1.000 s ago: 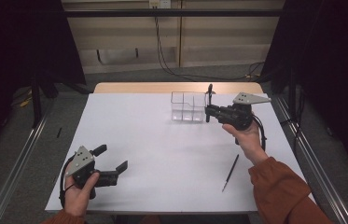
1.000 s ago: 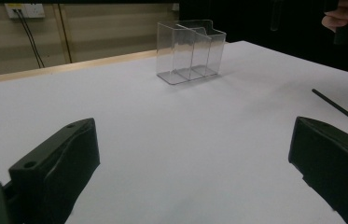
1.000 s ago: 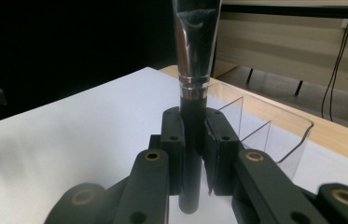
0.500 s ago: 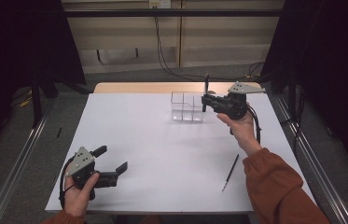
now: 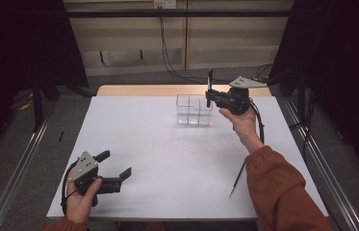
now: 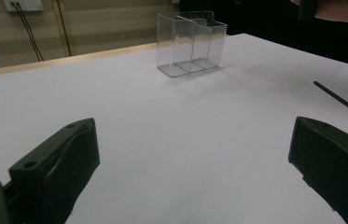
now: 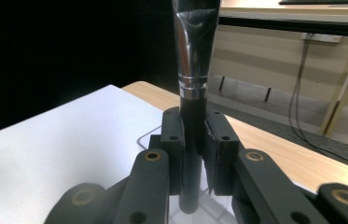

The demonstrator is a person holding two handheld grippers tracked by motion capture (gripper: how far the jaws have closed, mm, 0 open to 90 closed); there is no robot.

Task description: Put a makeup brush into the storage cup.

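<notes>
Brush point(image 5: 210, 87) upright, clamped in the right tool point(image 5: 210, 98), hovering over the clear organizer point(image 5: 194, 110) at twelve o'clock on the tabletop point(image 5: 167, 159). Next: lower it straight into a compartment. Left tool point(image 5: 119, 174) rests wide at seven o'clock.

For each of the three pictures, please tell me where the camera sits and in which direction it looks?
High view: above the person's side, facing forward and down on the white table; both forearms and hands show.
Left gripper view: on the left gripper, facing the clear organizer; its open fingers show.
Right gripper view: on the right gripper, looking along the held brush.
Shared: organizer, thin brush on the table.
</notes>
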